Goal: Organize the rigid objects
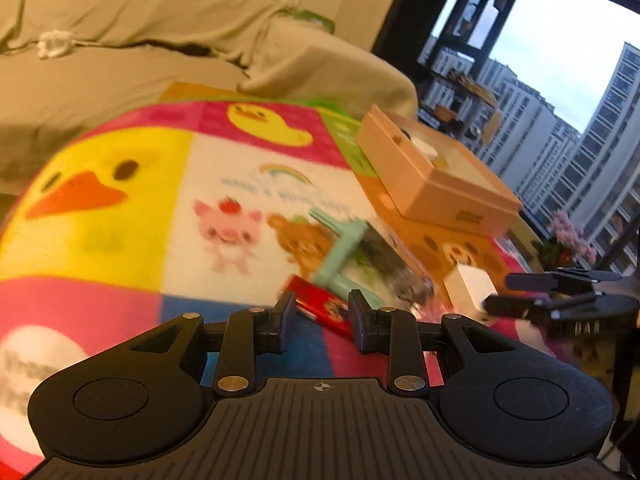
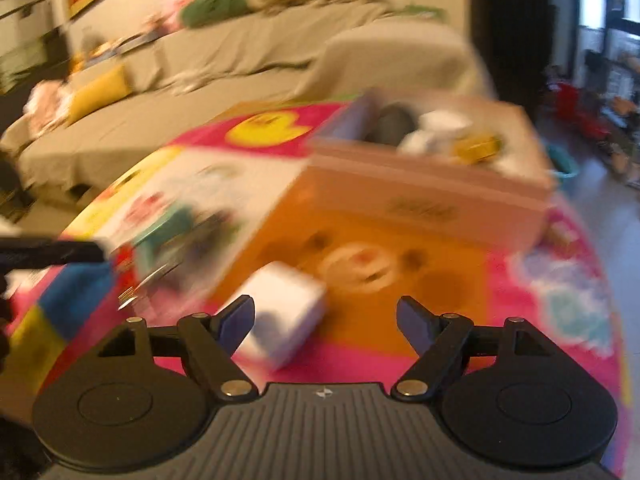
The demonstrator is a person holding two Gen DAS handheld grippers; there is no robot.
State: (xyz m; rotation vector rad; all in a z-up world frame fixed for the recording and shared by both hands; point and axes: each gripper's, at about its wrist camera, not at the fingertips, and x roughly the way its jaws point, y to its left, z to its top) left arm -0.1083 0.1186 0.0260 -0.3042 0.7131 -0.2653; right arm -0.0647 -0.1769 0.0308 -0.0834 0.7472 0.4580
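A pink open box (image 1: 436, 172) (image 2: 432, 184) stands on the colourful play mat (image 1: 120, 208) (image 2: 552, 280) and holds a few small items. A small white box (image 1: 470, 286) (image 2: 286, 310) lies on the mat. A mint-green and clear tool (image 1: 360, 260) and a red packet (image 1: 320, 304) lie beside it. My left gripper (image 1: 322, 316) is open over the red packet, holding nothing. My right gripper (image 2: 326, 318) is wide open just above the white box; it also shows at the right of the left wrist view (image 1: 496, 292). The right wrist view is blurred.
A beige covered sofa (image 1: 160, 40) (image 2: 240, 56) stands behind the mat with cushions and toys on it. A large window (image 1: 560, 80) is at the right. A teal basket (image 2: 564, 164) and clutter lie on the floor far right.
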